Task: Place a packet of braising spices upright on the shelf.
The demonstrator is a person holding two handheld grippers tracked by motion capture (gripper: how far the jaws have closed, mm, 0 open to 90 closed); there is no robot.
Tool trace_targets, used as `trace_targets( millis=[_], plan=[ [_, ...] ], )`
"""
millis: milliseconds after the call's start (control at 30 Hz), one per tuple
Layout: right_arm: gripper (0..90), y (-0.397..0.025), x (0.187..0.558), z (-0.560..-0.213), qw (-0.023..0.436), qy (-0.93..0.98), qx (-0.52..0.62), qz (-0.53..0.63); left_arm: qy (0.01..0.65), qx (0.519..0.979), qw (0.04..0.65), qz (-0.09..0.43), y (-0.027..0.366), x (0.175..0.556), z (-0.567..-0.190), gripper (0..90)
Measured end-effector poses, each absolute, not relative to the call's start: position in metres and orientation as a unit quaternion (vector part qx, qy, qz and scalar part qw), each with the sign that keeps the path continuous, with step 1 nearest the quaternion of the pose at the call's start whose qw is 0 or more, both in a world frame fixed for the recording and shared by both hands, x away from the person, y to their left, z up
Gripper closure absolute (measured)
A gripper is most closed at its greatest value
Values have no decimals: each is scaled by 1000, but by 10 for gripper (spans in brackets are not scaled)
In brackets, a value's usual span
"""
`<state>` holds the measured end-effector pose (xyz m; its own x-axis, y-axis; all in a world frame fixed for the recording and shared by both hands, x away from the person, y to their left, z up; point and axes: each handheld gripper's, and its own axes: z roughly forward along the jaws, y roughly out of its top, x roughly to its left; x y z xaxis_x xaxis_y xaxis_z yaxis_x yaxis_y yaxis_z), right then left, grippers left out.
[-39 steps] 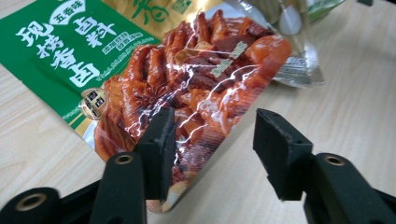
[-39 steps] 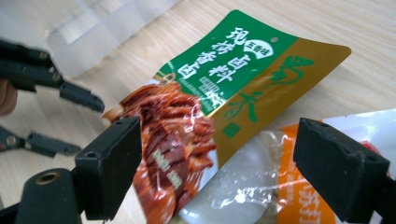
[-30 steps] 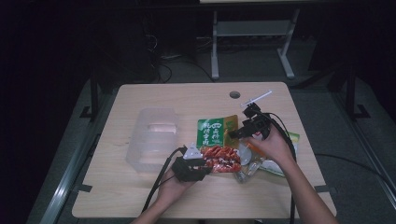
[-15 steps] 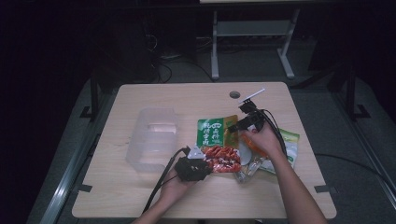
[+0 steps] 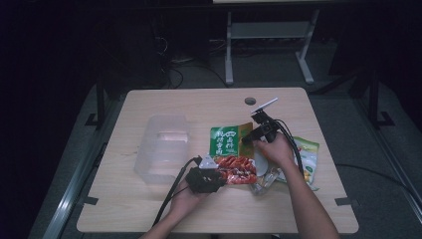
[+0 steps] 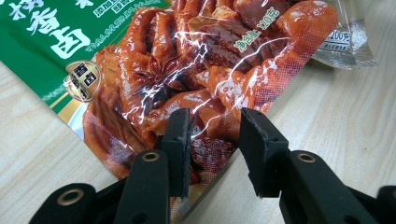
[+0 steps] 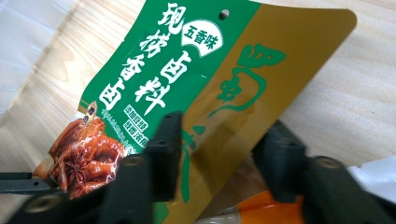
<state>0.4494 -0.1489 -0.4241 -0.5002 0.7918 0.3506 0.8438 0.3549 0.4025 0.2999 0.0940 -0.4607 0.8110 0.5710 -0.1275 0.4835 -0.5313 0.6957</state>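
A green and gold snack packet [image 5: 229,141] with a clear window of red-brown food lies flat at the table's middle. My left gripper [image 5: 205,179] sits at its near red end. In the left gripper view the gripper [image 6: 214,147] is open, and a corner of the packet [image 6: 187,60] reaches in between the two jaws. My right gripper [image 5: 259,130] is at the packet's far right side. In the right gripper view it [image 7: 219,154] stands wide open with the packet's [image 7: 187,79] gold edge between its jaws.
A clear plastic container [image 5: 164,148] stands left of the packet. More snack packets [image 5: 306,159] lie at the right under the person's right hand, among them an orange one [image 7: 266,210] and a silvery one [image 6: 345,46]. A cable hole [image 5: 250,101] is at the table's back.
The right hand and its gripper have shifted a little to the left, onto the packet's gold edge. The left gripper has stayed at the packet's near end.
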Motion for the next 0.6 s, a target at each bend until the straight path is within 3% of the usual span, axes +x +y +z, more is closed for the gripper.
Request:
trace_targets(
  millis=[300,600],
  plan=[
    [886,-155,441,-421,53,-822,-478,-305,305,871,380,69,96,300,-459,564],
    [899,-158,422,-394,25,-831,-442,-337,326,856,396,69,100,301,-454,367]
  ],
)
